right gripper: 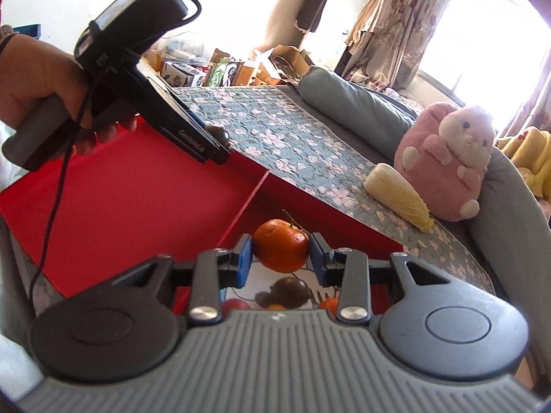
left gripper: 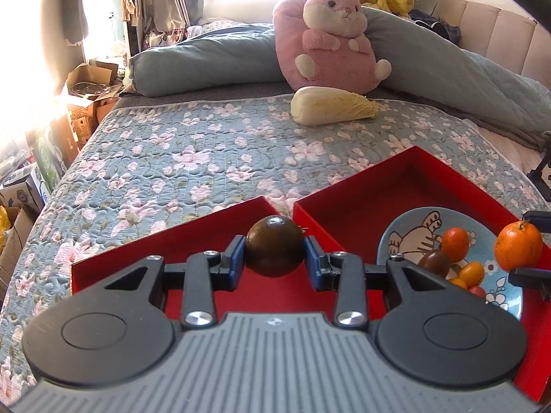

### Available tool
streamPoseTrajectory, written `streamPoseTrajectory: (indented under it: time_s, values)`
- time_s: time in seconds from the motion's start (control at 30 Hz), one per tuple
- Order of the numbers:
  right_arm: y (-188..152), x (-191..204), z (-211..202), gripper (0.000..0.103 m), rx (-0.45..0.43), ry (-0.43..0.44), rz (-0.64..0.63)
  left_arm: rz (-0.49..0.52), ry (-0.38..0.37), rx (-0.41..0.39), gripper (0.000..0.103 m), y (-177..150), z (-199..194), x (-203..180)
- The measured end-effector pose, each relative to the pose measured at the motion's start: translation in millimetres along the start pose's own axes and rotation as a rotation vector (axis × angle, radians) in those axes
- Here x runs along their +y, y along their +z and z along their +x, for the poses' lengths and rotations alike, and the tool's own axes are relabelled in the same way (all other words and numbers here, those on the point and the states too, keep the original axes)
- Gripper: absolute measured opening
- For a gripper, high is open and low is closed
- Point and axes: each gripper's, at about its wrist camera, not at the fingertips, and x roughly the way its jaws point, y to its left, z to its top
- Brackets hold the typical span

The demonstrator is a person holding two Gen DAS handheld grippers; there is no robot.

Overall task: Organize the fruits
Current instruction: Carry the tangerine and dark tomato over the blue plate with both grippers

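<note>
My left gripper (left gripper: 274, 257) is shut on a dark brown tomato (left gripper: 274, 246), held above the left red tray (left gripper: 113, 258). My right gripper (right gripper: 281, 251) is shut on an orange mandarin (right gripper: 281, 245), held above a blue cartoon plate (left gripper: 409, 230) in the right red tray (left gripper: 361, 199). The mandarin also shows at the right of the left wrist view (left gripper: 518, 246). On the plate lie a second dark tomato (left gripper: 434, 263), an orange fruit (left gripper: 455, 243) and several small yellow and red tomatoes (left gripper: 471, 272). The left gripper (right gripper: 217, 134) with its tomato also shows in the right wrist view.
The two trays sit on a floral quilt (left gripper: 193, 158) on a bed. A cabbage-shaped cushion (left gripper: 332, 106), a pink plush rabbit (left gripper: 330, 38) and a grey-blue rolled duvet (left gripper: 206, 58) lie further back. Cardboard boxes (left gripper: 86, 103) stand beside the bed on the left.
</note>
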Motion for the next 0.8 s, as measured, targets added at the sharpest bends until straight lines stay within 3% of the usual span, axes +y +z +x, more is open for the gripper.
streamPoseTrajectory:
  time_s: [0.3,0.8]
  values:
    - [-38,-34,-19,0.039,0.044,-0.053,0.12,0.02,-0.082,-0.015,0.042,3,-4,-44]
    - [-73,-41,-15,0.039,0.106,0.016,0.32,0.032,-0.194,0.017,0.042,-1,20,-92]
